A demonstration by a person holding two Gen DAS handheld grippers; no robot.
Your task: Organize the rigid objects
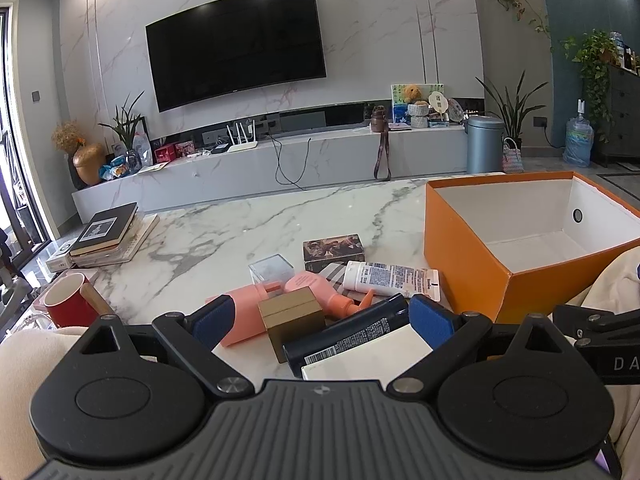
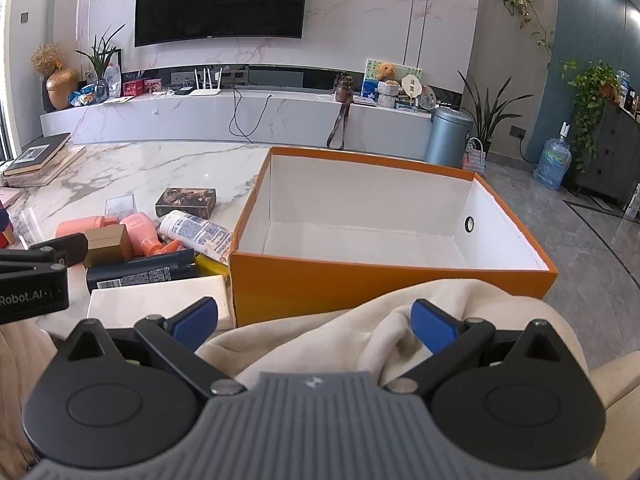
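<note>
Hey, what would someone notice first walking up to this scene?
The big orange box, open and empty, on the marble table. Left of it lies a jumble of bottles, tubes and small boxes, pink bottle among them. Behind hangs a large black TV.

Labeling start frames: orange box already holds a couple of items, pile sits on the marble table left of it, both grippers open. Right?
Not quite: the orange box is empty; the right wrist view shows only its bare white inside. The rest stands: the pile sits on the marble table left of it, and the left gripper and right gripper are open.
</note>
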